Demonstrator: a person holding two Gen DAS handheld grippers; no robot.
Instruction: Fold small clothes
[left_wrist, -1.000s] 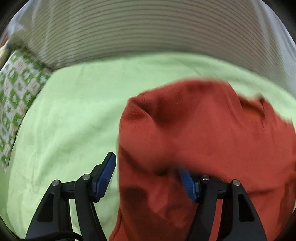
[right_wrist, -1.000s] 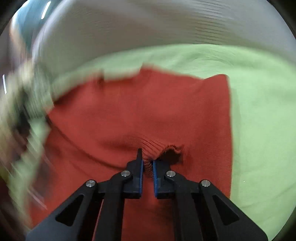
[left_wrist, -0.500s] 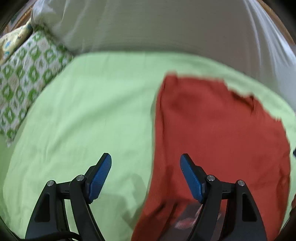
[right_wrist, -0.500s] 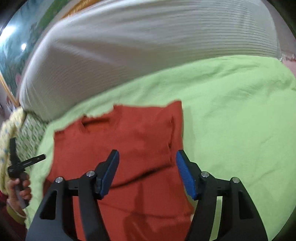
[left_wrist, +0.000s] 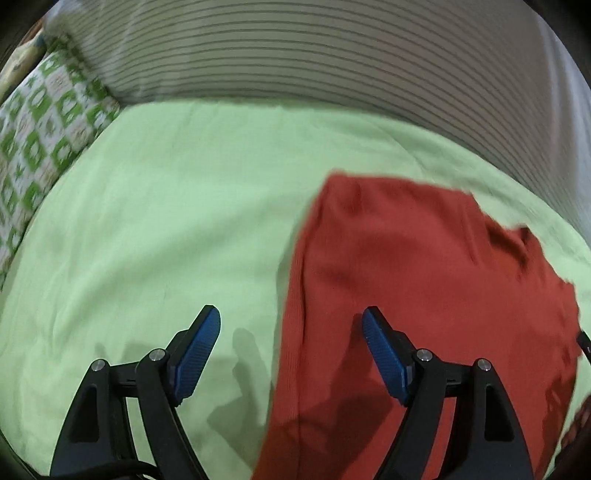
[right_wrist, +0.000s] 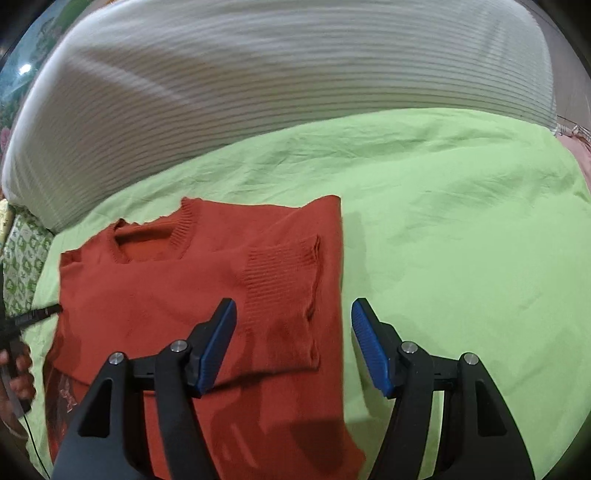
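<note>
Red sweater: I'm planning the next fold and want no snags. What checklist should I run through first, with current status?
1. Left hand-held gripper open, holding nothing: ok.
2. Right hand-held gripper open, holding nothing: ok.
3. Red sweater lying flat on the green sheet: ok.
4. Right sleeve folded in over the body: ok.
5. Left sleeve folded in: cannot tell.
6. Hem squared: cannot tell, out of view.

Both views are showing even, moderately bright indoor light. Soft shadows of the gripper fingers are falling on the green sheet (left_wrist: 147, 229) at lower centre of the left view and on the red sweater (right_wrist: 177, 295) at the bottom of the right view. Motion blur is smearing the striped bedding (right_wrist: 258, 85). Fisheye bending and dark vignetting are ringing every corner.
</note>
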